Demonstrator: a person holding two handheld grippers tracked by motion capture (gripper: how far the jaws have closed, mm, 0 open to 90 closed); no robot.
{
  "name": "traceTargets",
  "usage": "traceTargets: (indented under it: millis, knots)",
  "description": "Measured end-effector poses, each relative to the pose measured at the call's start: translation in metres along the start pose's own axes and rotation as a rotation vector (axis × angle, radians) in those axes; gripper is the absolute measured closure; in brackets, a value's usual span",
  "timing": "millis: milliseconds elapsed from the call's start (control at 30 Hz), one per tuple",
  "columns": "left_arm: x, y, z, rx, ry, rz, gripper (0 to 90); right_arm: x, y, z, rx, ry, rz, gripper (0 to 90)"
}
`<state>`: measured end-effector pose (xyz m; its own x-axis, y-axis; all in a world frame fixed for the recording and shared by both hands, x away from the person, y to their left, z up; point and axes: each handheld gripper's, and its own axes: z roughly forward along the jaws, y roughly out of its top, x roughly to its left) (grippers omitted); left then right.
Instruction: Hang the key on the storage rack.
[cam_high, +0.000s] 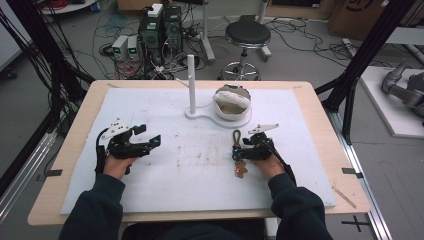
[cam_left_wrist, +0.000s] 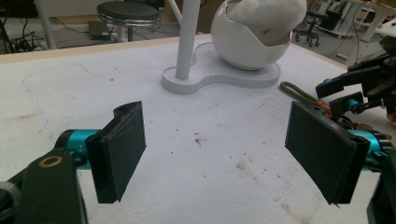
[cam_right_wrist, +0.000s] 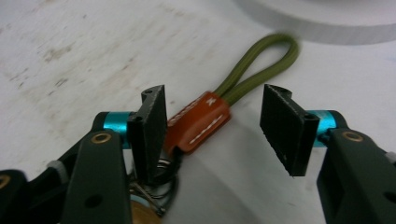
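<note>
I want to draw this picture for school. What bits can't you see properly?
- Keychain: in the right gripper view its metal ring end is tucked behind the right claw and cut off by the bottom edge.
- Its small brown charm: too tiny in the high view to tell its shape.
- White stand: in the left gripper view its post runs off the top edge.
- White ball: what stuffs it is unclear.

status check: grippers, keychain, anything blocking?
Left gripper open, empty, hovering over the mat. Right gripper open, jaws straddling the keychain, flat on the mat; not gripped. White stand beyond, not in the way.
</note>
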<state>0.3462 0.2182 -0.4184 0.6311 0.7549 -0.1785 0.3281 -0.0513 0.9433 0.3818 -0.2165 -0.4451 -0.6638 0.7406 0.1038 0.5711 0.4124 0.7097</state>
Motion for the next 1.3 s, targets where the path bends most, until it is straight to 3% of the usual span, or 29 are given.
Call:
traceTargets:
  millis: [33,67,100,200,433,467,600,667,733,767,833,867,1033,1133,1300]
  knots:
    - [0.0,0.0,0.0,0.001,-0.001,0.002,20.0,0.005,0.001,0.005,0.025,0.002,-0.035,44.7]
    - [0.0,0.0,0.0,0.001,-0.003,0.0,20.0,0.005,0.001,0.005,0.025,0.002,-0.035,44.7]
    - [0.0,0.0,0.0,0.002,-0.001,0.001,20.1,0.009,0.003,0.005,0.046,-0.009,-0.077,56.1]
    - [0.001,0.0,0.0,0.003,-0.001,0.001,20.1,0.011,0.005,0.004,0.056,-0.015,-0.11,58.6]
    - [0.002,0.0,-0.001,0.002,0.004,-0.003,20.2,0.008,0.006,0.001,0.044,0.005,-0.083,59.4]
    - [0.003,0.0,-0.001,0.003,0.003,-0.003,20.2,0.008,0.007,-0.003,0.011,0.017,-0.078,59.5]
    - [0.003,0.0,-0.001,0.003,0.004,-0.005,20.3,0.008,0.008,-0.01,-0.04,0.03,-0.077,59.6]
    - [0.003,0.0,0.0,0.001,0.009,-0.009,20.3,0.01,0.01,-0.017,-0.103,0.047,-0.082,59.6]
    - [0.003,-0.001,0.0,0.0,0.008,-0.009,20.3,0.011,0.011,-0.019,-0.113,0.051,-0.085,59.6]
    - [0.004,-0.001,0.0,0.002,0.007,-0.01,20.3,0.014,0.014,-0.025,-0.158,0.055,-0.101,59.7]
    - [0.004,-0.001,0.0,0.004,0.008,-0.007,20.3,0.016,0.015,-0.027,-0.173,0.056,-0.107,59.7]
    - [0.004,-0.001,0.0,0.005,0.008,-0.009,20.4,0.018,0.018,-0.031,-0.206,0.061,-0.114,59.7]
    - [0.004,-0.001,0.0,0.002,0.009,-0.014,20.4,0.026,0.025,-0.033,-0.245,0.062,-0.15,59.7]
    - [0.005,-0.001,-0.001,0.0,0.011,-0.015,20.4,0.036,0.034,-0.036,-0.282,0.058,-0.2,59.8]
    - [0.006,-0.001,-0.001,-0.005,0.014,-0.02,20.4,0.043,0.048,-0.038,-0.332,0.064,-0.228,59.7]
